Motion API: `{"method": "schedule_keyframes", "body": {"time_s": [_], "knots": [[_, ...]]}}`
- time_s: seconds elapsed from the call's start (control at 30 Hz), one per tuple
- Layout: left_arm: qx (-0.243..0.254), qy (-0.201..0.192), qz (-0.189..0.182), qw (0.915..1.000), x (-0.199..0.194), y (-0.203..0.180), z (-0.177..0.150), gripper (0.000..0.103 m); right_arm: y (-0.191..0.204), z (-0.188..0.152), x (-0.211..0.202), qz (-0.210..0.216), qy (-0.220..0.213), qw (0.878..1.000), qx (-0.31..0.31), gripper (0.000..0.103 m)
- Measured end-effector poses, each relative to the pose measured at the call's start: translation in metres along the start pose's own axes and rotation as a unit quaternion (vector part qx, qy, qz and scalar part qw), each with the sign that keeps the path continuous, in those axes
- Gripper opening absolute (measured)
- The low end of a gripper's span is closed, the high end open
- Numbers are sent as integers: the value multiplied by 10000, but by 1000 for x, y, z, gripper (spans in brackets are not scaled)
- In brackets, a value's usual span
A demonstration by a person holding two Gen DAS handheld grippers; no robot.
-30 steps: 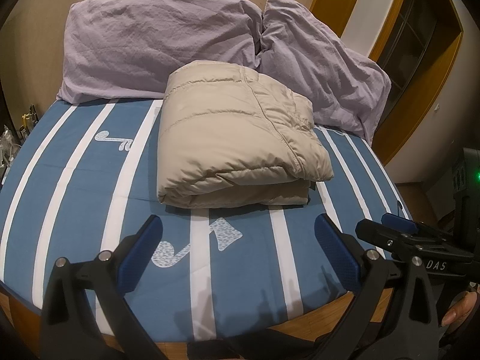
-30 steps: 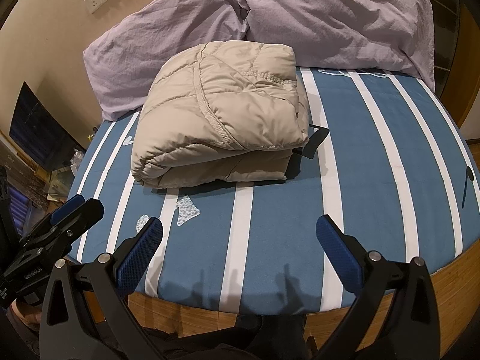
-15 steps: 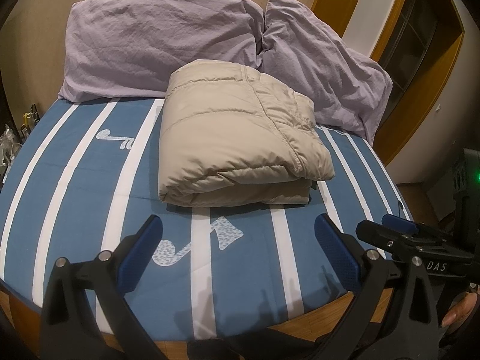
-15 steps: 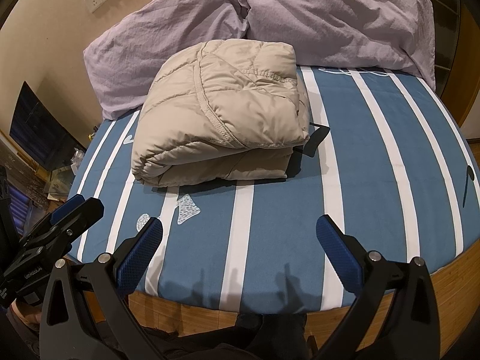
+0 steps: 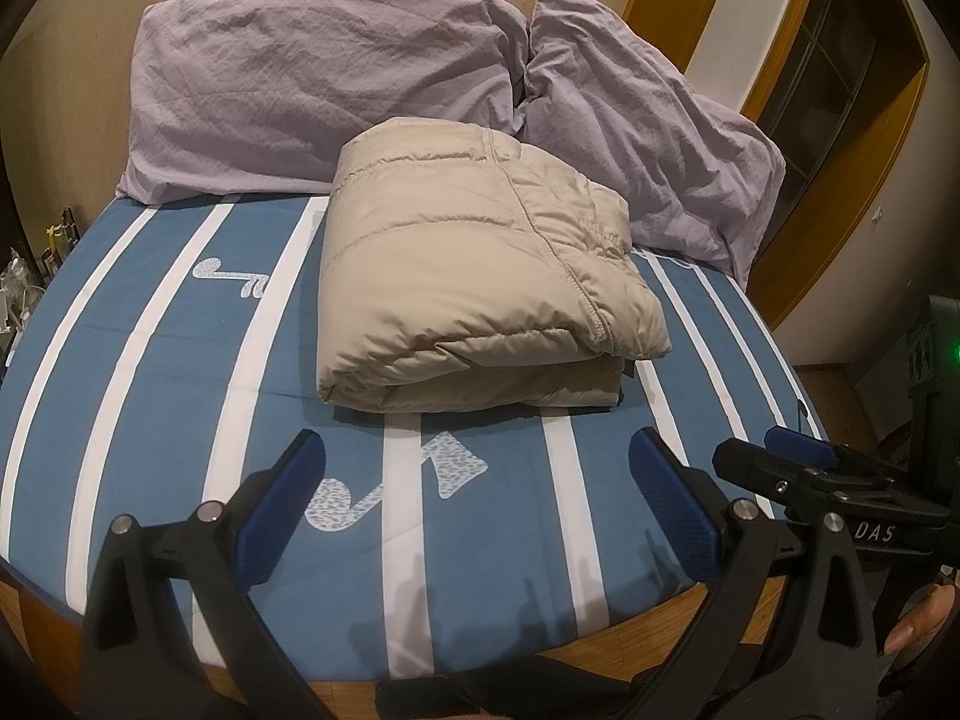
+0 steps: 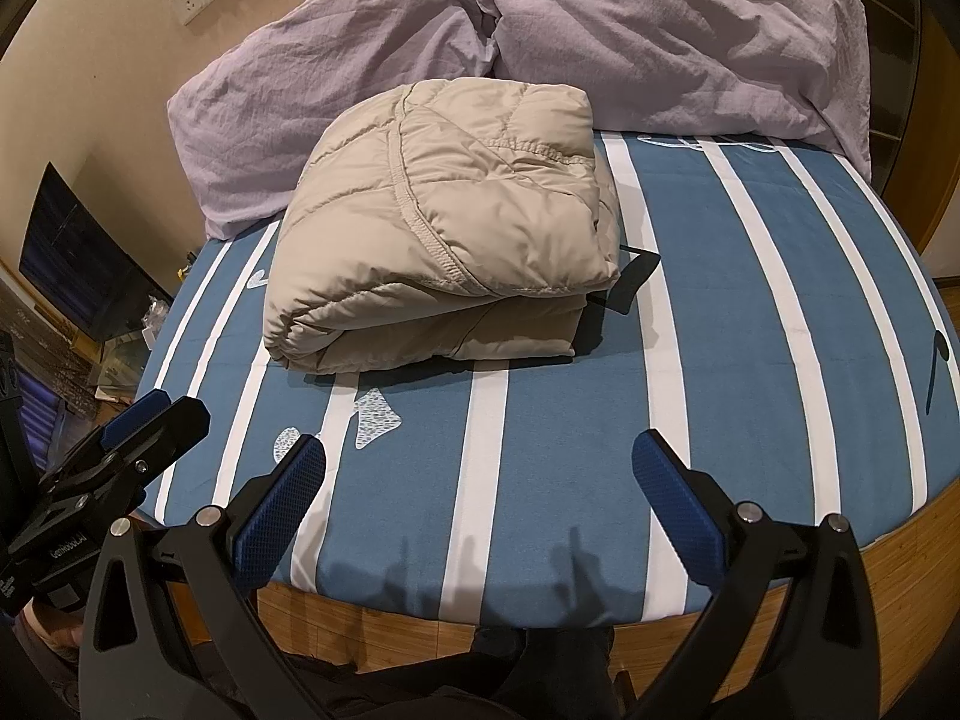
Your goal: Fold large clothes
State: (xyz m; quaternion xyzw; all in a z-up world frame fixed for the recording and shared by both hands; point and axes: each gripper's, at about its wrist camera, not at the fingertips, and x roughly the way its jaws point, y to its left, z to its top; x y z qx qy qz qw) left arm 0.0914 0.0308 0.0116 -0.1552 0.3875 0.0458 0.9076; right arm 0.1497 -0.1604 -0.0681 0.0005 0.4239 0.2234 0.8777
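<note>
A beige quilted jacket (image 5: 480,276) (image 6: 444,228) lies folded into a thick bundle on the blue and white striped bed (image 5: 150,348) (image 6: 750,312). A black strap (image 6: 636,276) pokes out at its right side. My left gripper (image 5: 477,498) hovers open over the bed's near edge, well short of the jacket, holding nothing. My right gripper (image 6: 477,498) is likewise open and empty near the front edge. Each gripper shows in the other's view: the right one (image 5: 798,468) at the right, the left one (image 6: 144,426) at the left.
Two lilac pillows (image 5: 324,90) (image 6: 660,30) lean against the wall behind the jacket. The wooden bed frame (image 6: 900,552) runs along the front. A dark screen (image 6: 78,264) and clutter stand left of the bed; a wooden door frame (image 5: 840,180) is at the right.
Both views have shifted very slightly, with the jacket sitting a touch lower in frame. The jacket itself and the open grippers look unchanged.
</note>
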Motion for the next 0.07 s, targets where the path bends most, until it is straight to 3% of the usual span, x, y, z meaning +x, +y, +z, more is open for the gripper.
{"method": "schedule_keyframes", "body": {"time_s": [0.07], "knots": [[0, 2, 1, 10000, 0, 0, 1, 101, 0, 0, 0, 0, -1, 10000, 0, 102]]}}
